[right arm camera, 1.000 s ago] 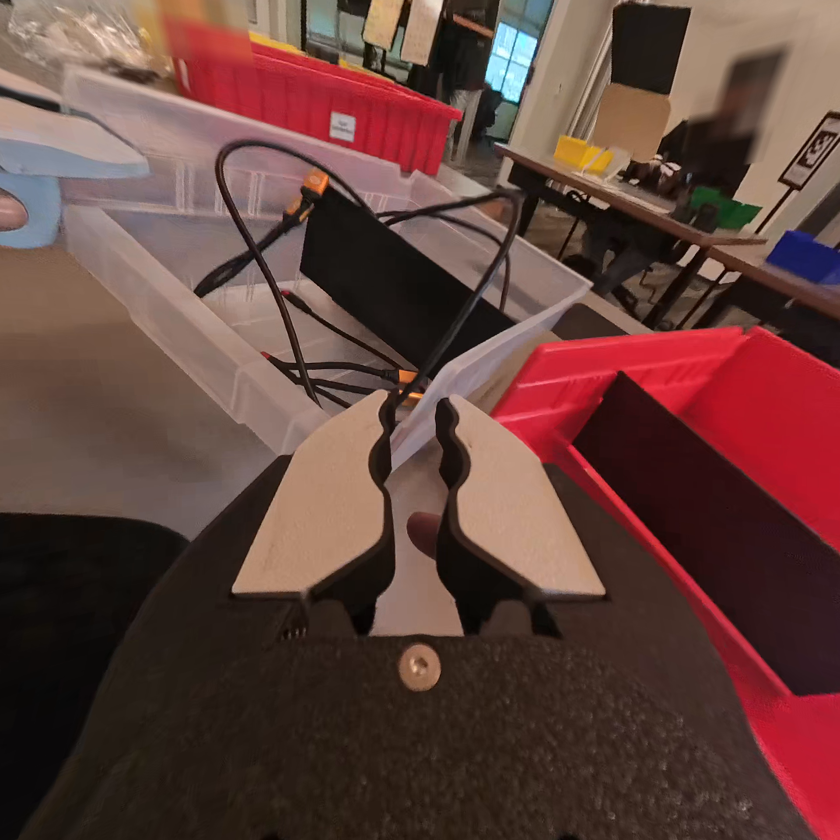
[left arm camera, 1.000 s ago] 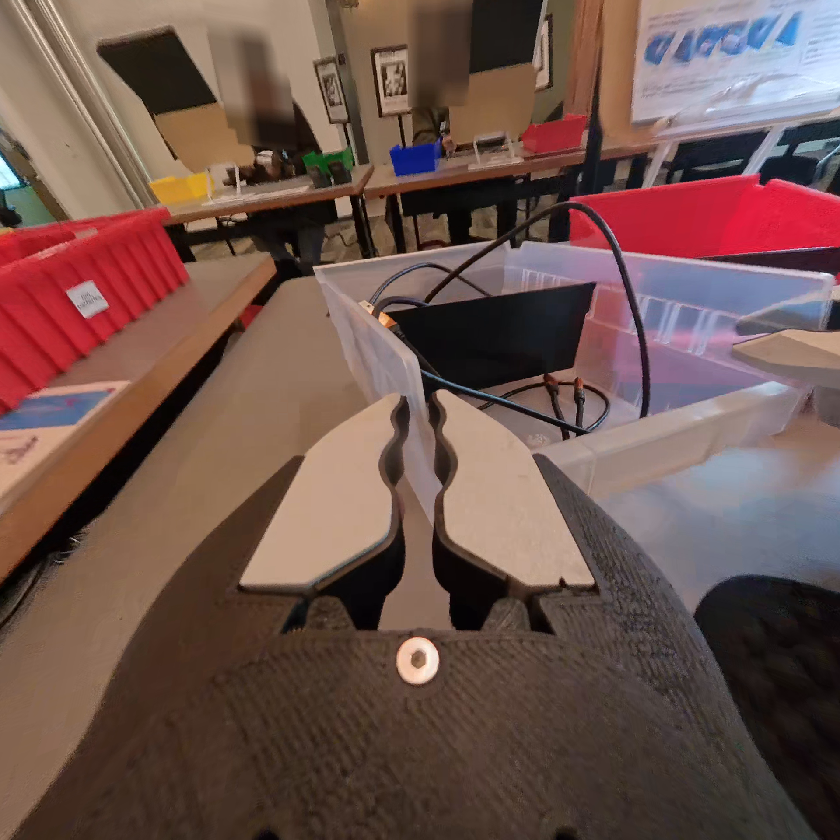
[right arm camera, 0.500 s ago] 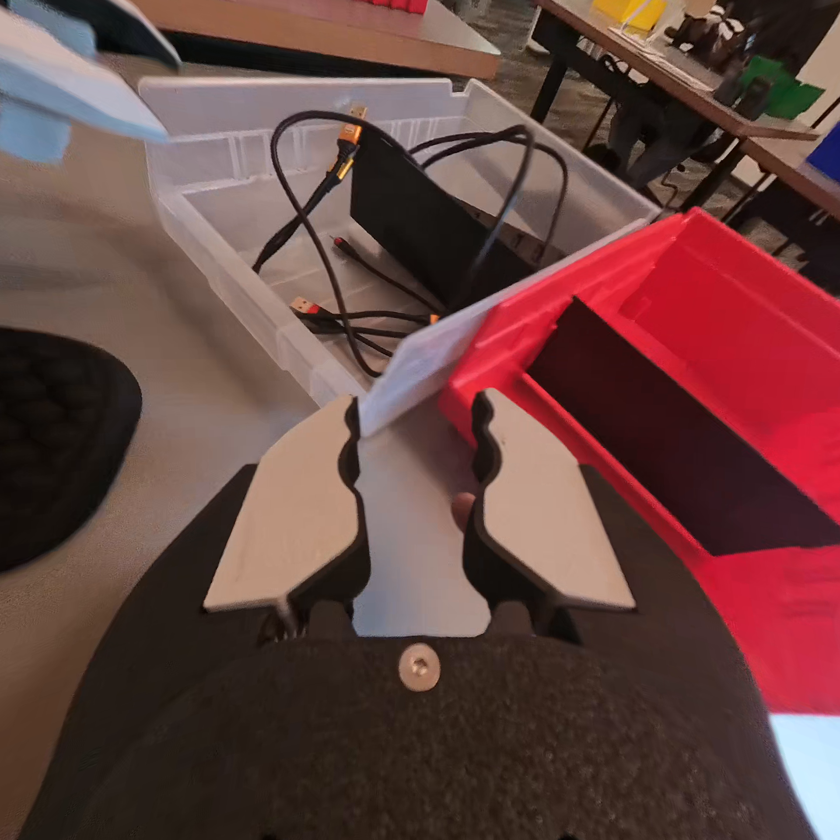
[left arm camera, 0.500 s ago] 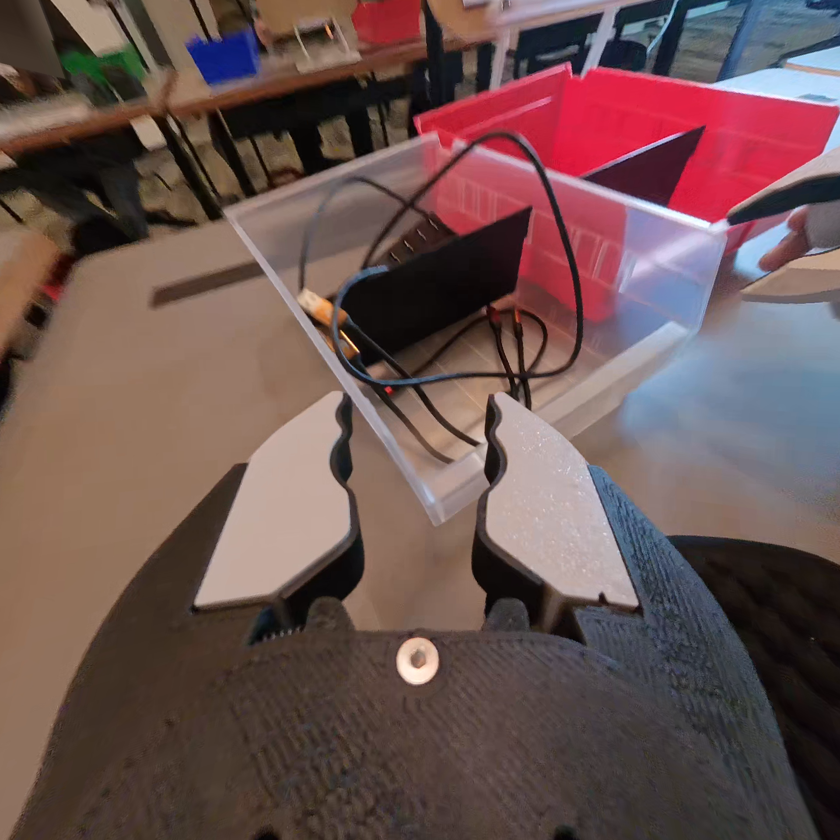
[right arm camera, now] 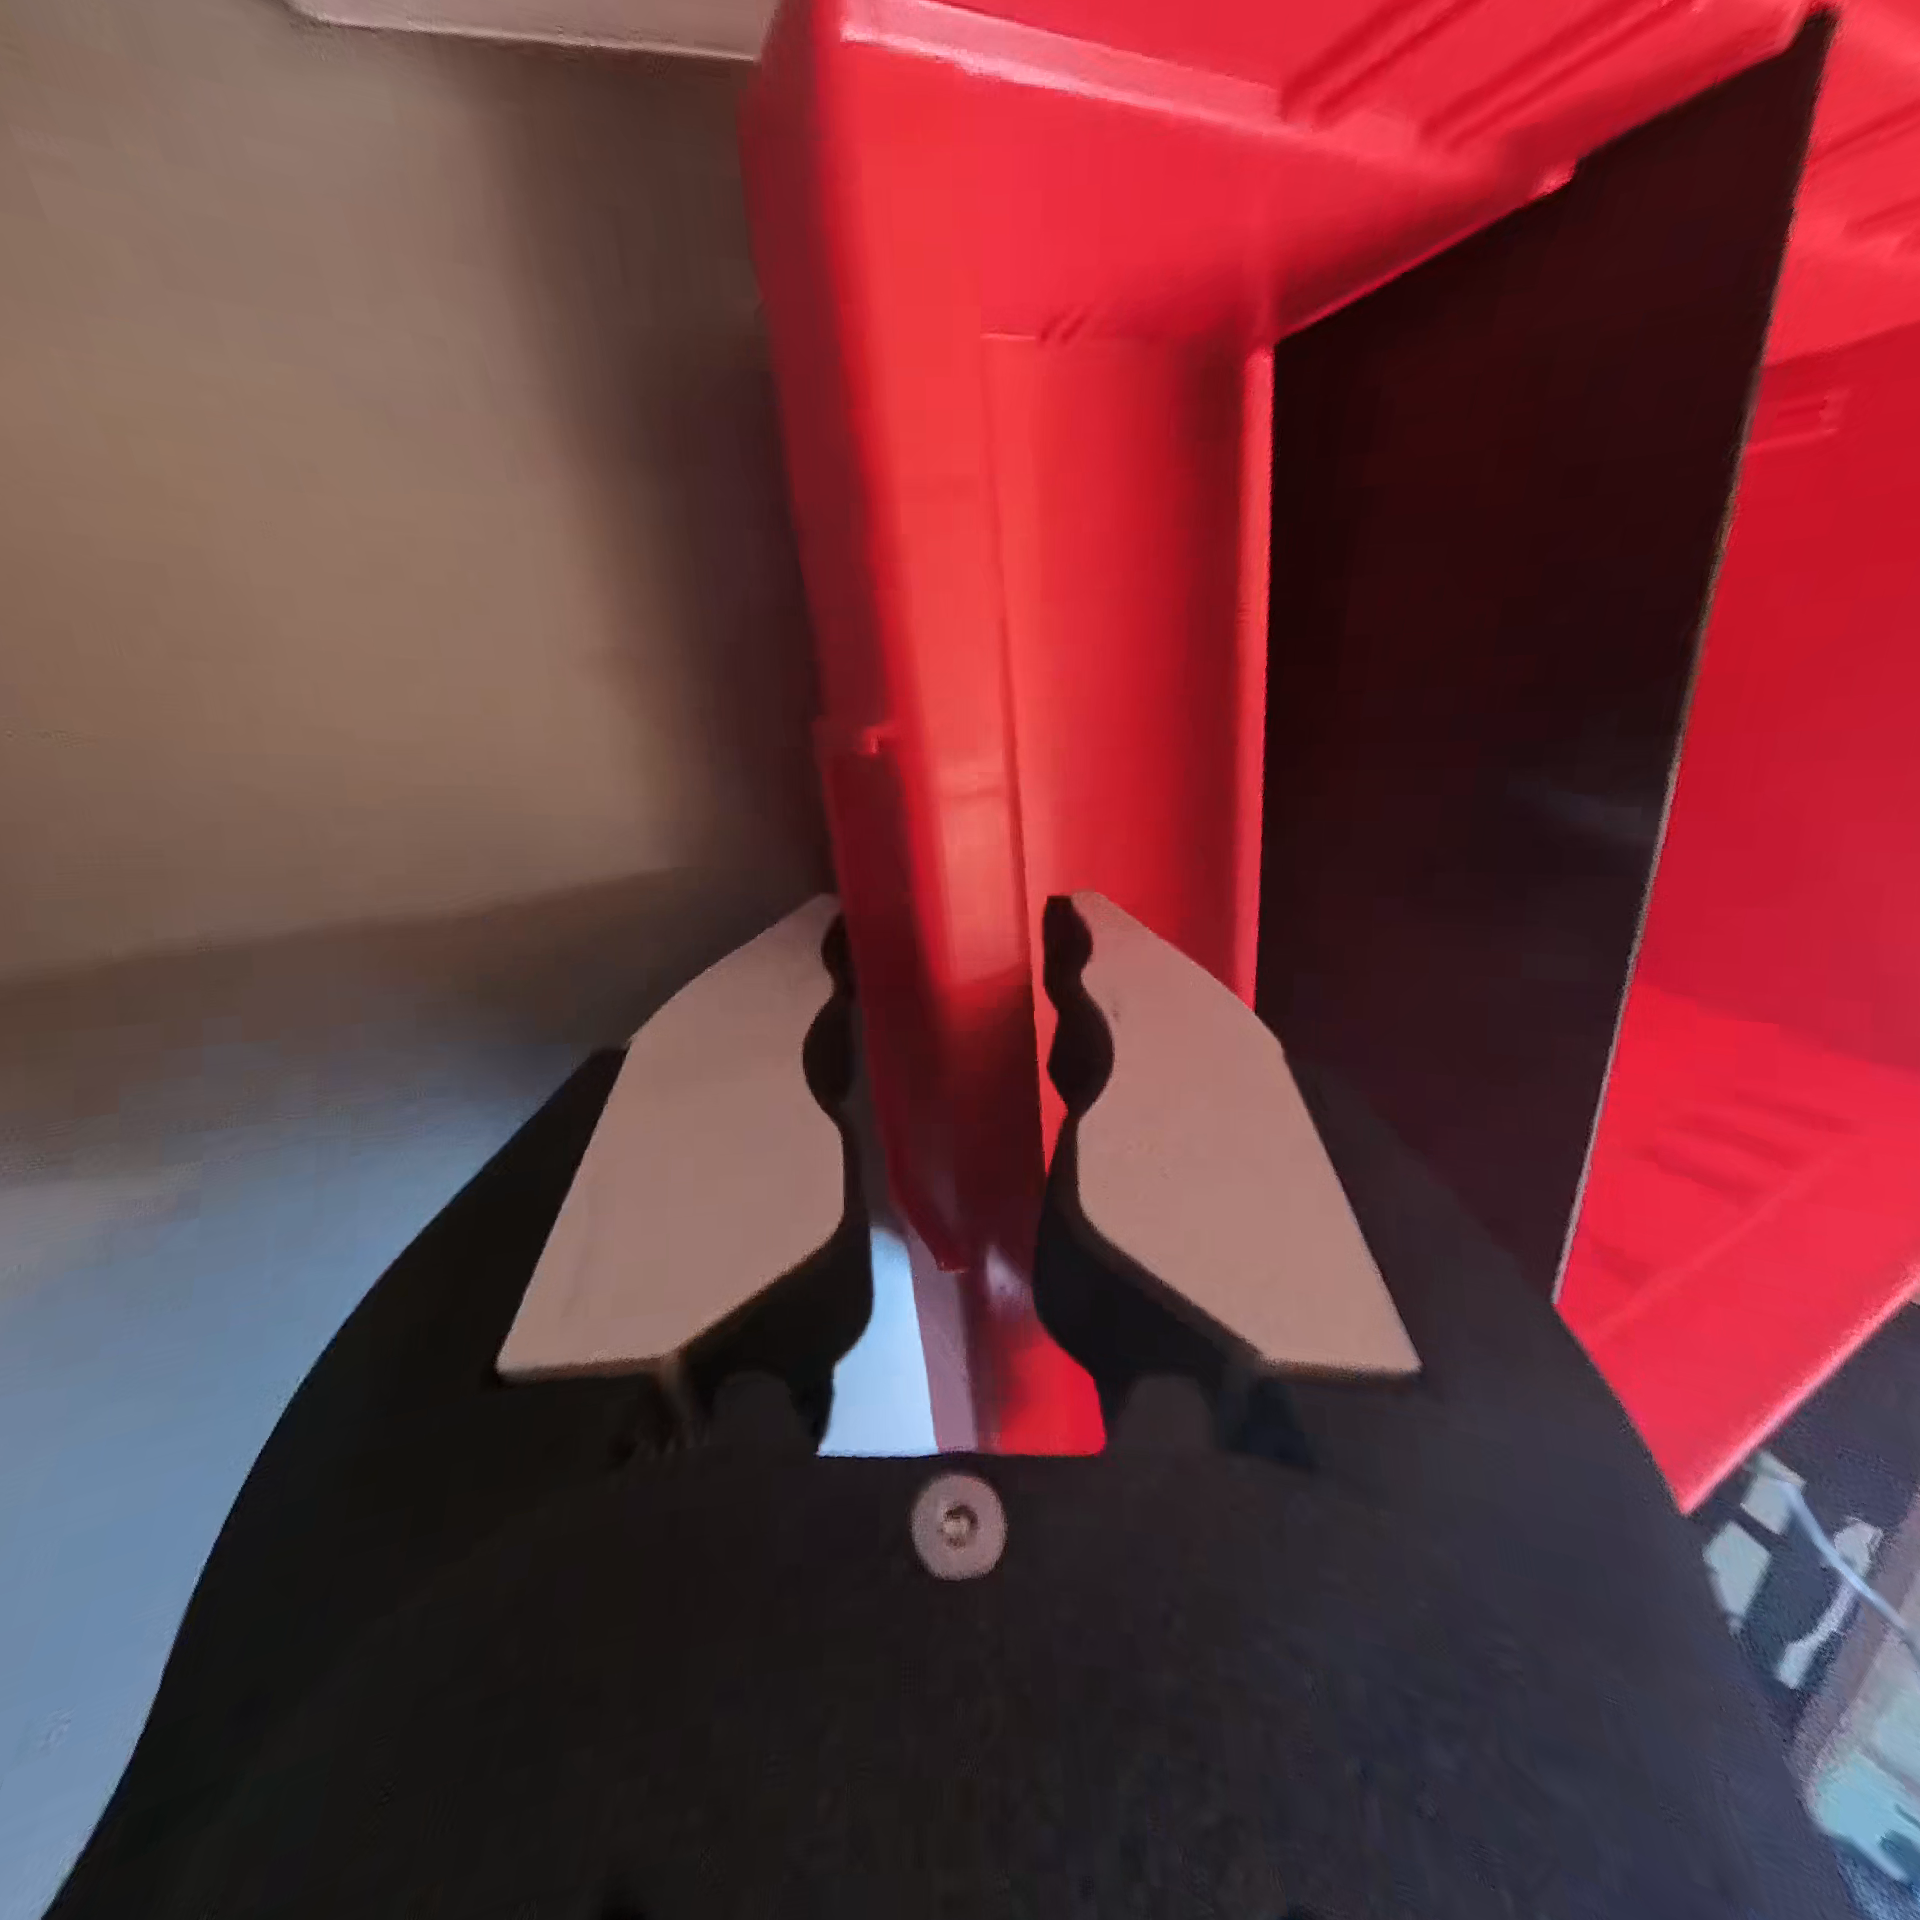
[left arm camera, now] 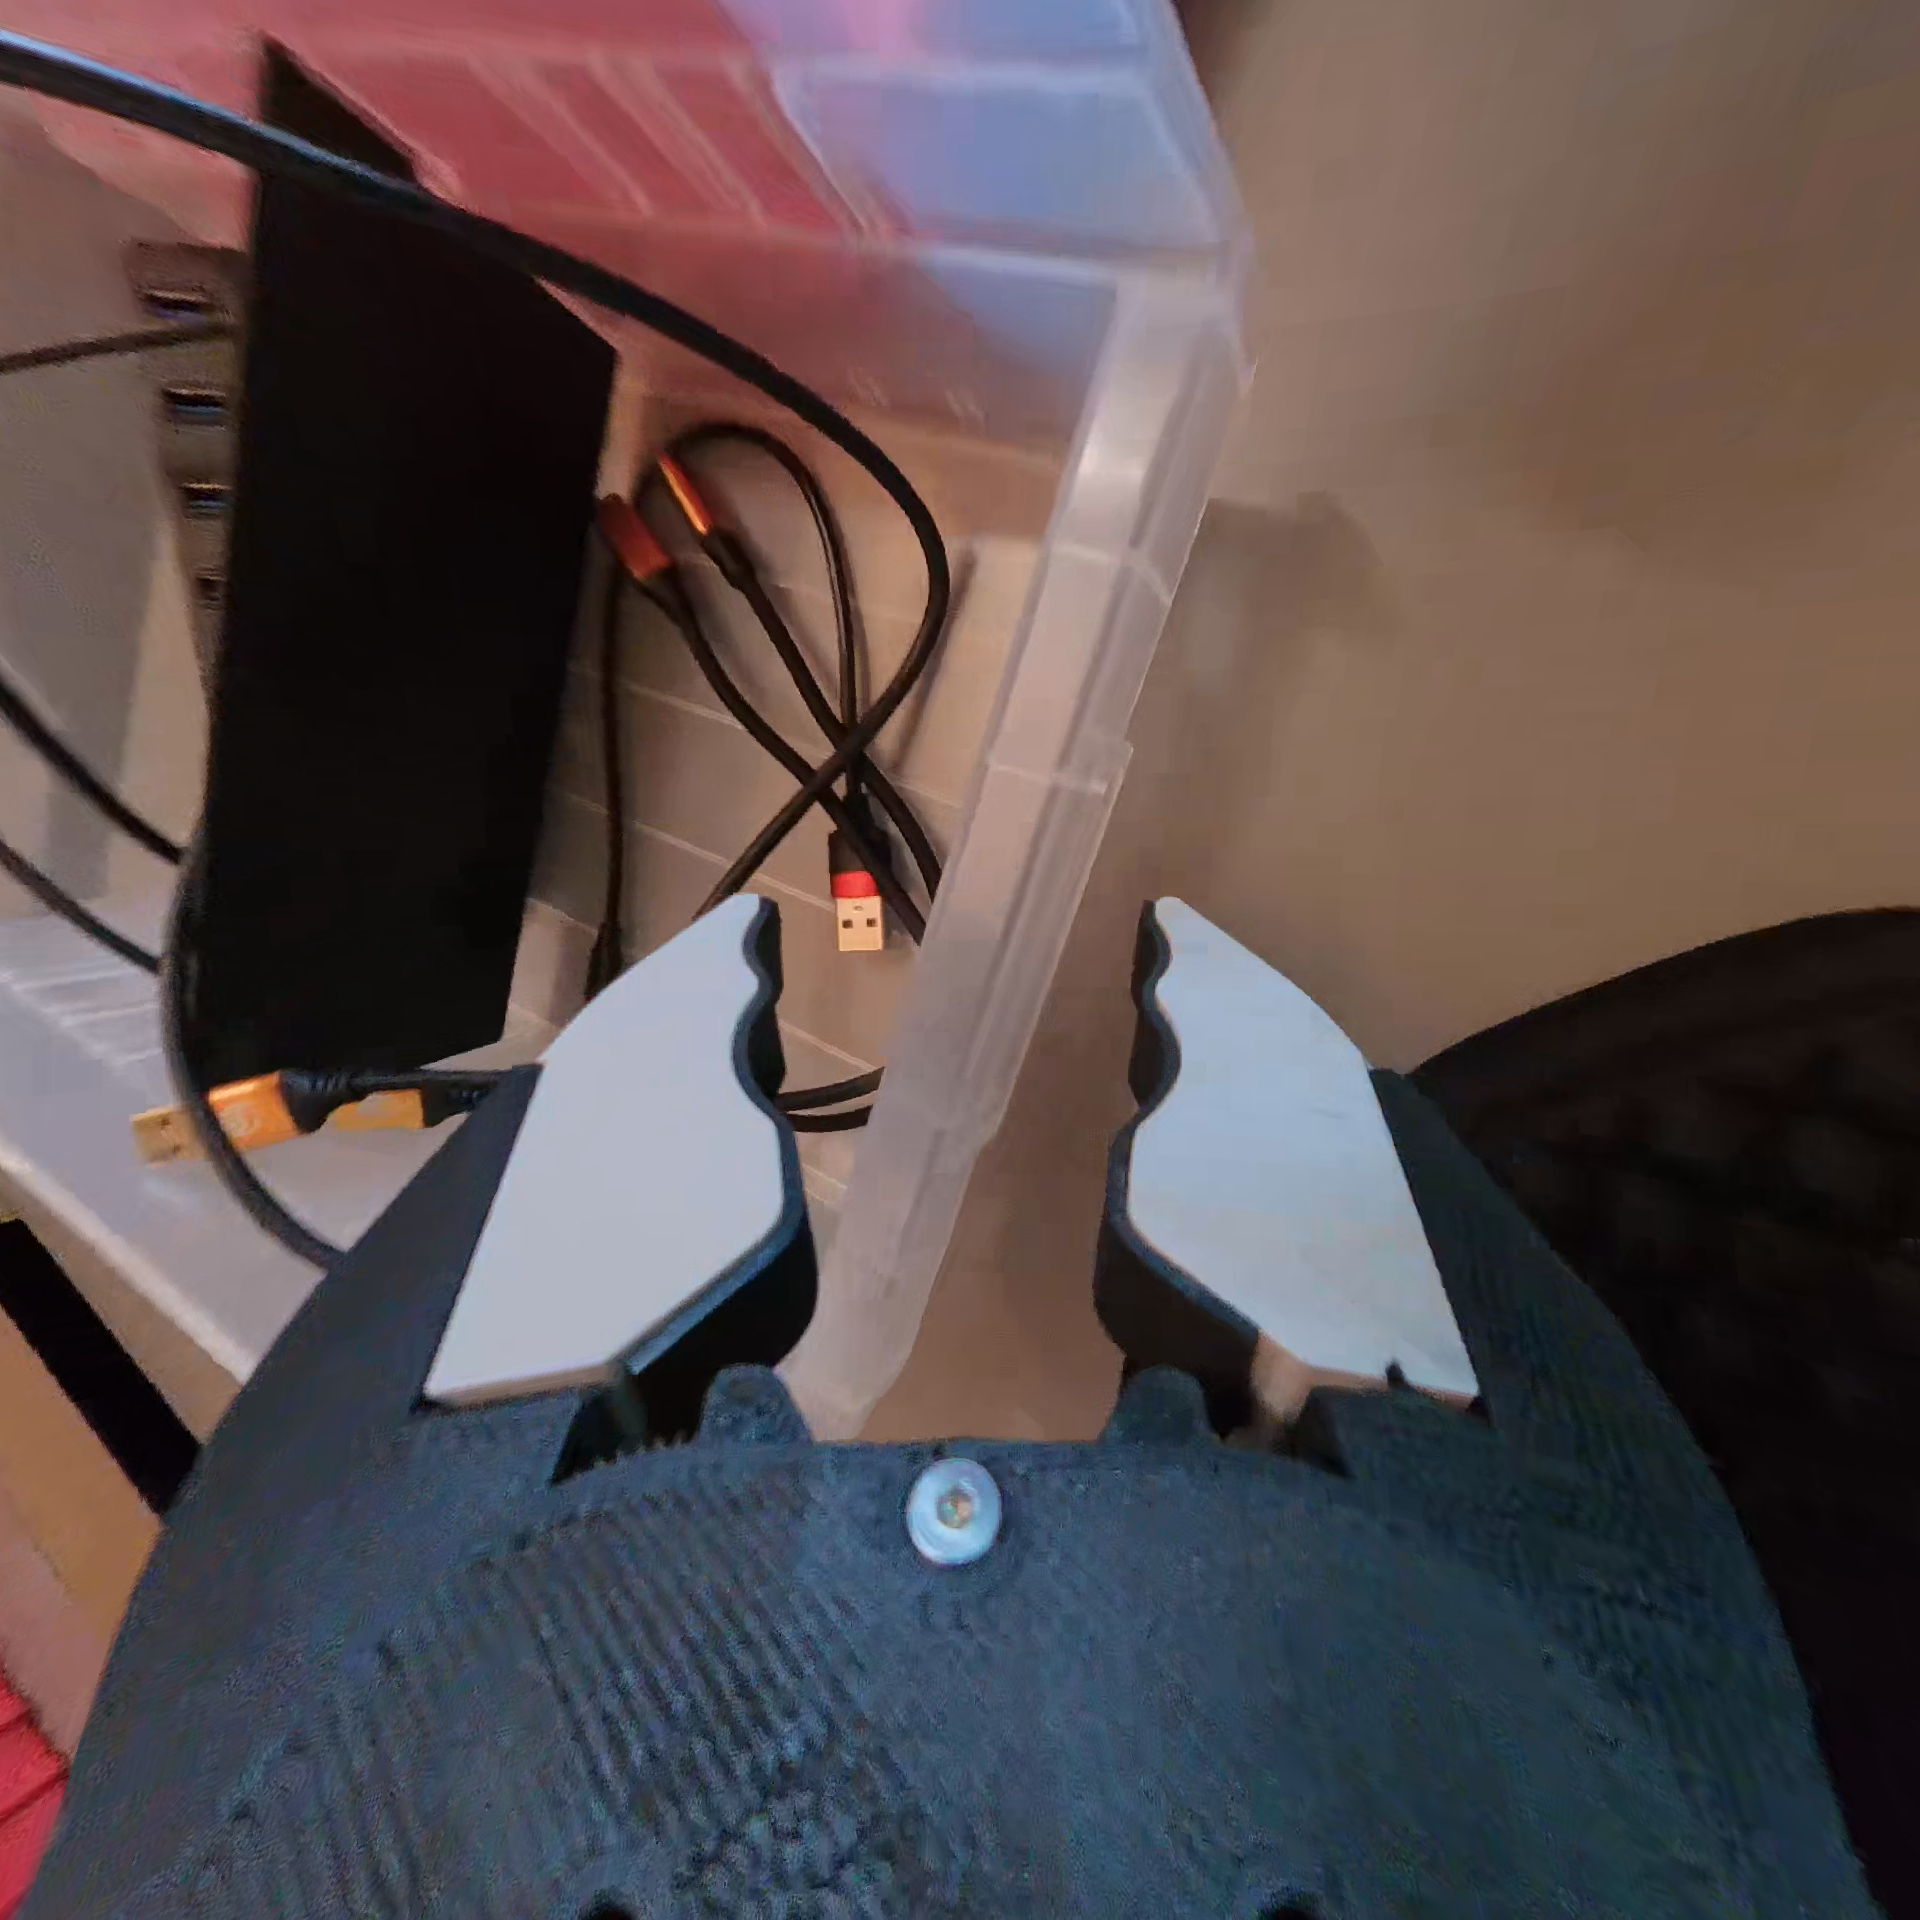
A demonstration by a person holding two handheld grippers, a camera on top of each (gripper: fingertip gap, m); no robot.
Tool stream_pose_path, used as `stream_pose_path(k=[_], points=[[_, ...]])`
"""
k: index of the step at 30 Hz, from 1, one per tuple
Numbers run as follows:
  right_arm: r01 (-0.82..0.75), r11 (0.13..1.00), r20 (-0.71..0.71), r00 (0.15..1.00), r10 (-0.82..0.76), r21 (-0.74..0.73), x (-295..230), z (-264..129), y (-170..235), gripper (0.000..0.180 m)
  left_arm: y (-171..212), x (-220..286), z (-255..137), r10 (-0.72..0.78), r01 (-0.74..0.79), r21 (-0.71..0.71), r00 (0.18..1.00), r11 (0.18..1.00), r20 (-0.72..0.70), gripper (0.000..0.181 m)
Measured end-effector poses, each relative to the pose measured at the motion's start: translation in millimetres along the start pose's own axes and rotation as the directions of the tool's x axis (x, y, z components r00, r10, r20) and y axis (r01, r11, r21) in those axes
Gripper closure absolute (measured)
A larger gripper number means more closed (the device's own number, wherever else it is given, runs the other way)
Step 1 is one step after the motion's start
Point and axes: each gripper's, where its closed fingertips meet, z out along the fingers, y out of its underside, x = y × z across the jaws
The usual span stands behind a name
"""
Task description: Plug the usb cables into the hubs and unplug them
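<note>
Cables point(left arm camera: 831, 644) lie in our clear bin point(left arm camera: 1049, 790); our left gripper point(left arm camera: 951, 914) gapes wide over its wall, our right gripper point(right arm camera: 940, 914) narrowly straddles the red bin point(right arm camera: 935, 520) wall.

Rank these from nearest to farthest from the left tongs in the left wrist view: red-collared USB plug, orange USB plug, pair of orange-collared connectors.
1. Red-collared USB plug: just past the tips of the left tongs, inside the clear bin.
2. Orange USB plug: far left, below the black divider.
3. Pair of orange-collared connectors: deeper in, beside the divider.
</note>
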Motion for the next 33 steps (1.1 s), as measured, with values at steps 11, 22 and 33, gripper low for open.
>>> stream_pose_path(k=[11,22,33], points=[[-0.196,0.98,-0.193,0.963,0.19,-0.014,-89,-99,114,0.148,-7,16,23,0.08,-0.086,0.071,0.993,0.994,0.082,0.148],[-0.202,0.971,-0.295,0.943,0.156,-0.13,-36,-89,220,0.149,-11,-14,37,0.054,-0.068,0.114,0.992,0.991,0.118,0.146],[-0.419,0.778,-0.169,0.821,0.545,0.468,-11,-136,138,0.123,-36,-55,-11,-0.254,0.238,0.403,0.967,0.884,-0.015,0.141]])
